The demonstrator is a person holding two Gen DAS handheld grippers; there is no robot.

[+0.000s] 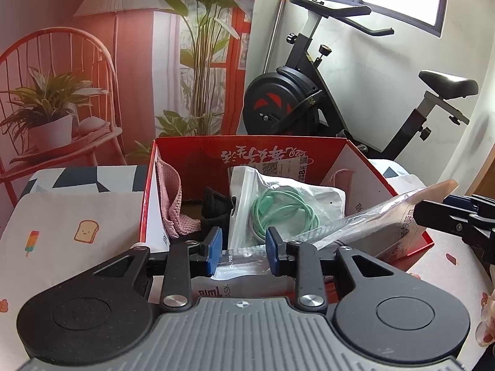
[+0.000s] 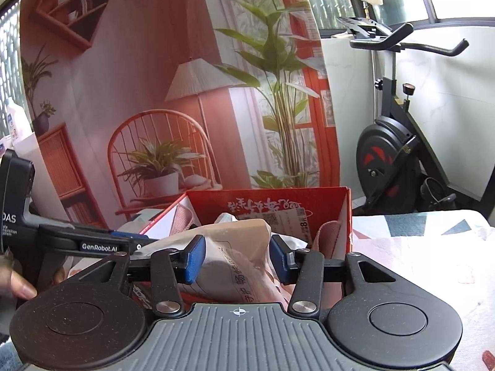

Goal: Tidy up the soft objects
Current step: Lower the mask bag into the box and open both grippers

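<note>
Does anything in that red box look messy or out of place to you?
Yes. A long plastic packet sticks out slantwise over the red box rim, not yet inside. In the box, a pink cloth slumps against the left wall and a green cable lies loosely coiled in a clear bag.

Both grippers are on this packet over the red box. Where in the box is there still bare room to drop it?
Bare floor shows only at the back of the red box, between the pink cloth and black cloth. The middle is crowded by the bag with the green cable; the packet hides the right side.
</note>
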